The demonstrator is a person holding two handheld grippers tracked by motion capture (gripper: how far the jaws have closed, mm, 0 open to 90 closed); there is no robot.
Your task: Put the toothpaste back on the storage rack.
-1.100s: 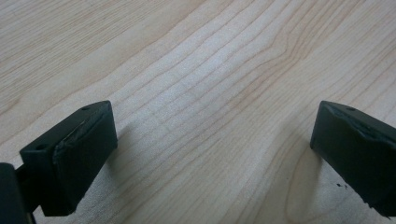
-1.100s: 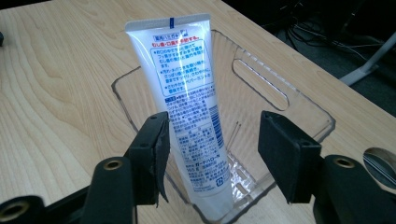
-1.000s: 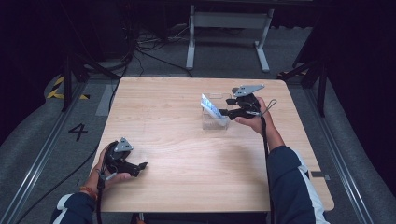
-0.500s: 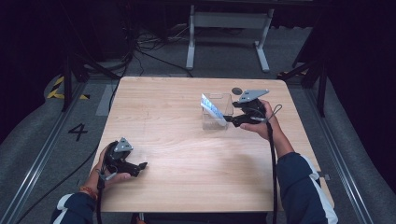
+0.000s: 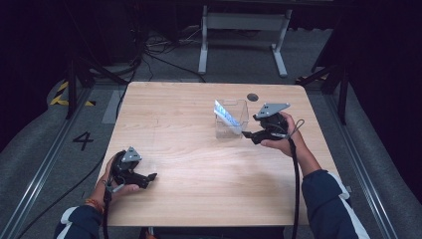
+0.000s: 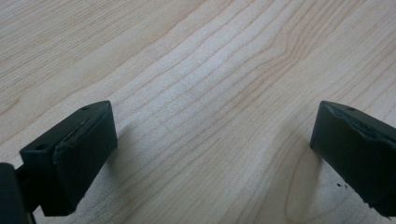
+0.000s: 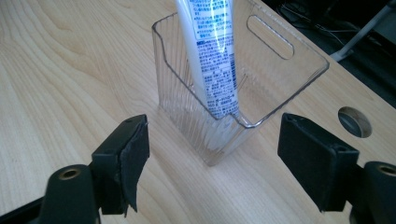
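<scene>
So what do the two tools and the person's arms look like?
Both the left tool and right tool are black, each topped by a grey three-cornered plate and trailing a black cable. Their jaws are blocky, with dark pads. The sleeves are navy with white patches, and the left wrist wears an orange band.

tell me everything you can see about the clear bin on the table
The bin is clear ribbed plastic, roughly square and open-topped, with a slot handle cut in one wall. It stands upright on the wooden table, toward its far right part, near a round hole. A white and blue tube leans inside it. The right hand-held gripper is open just short of it, not touching.
</scene>
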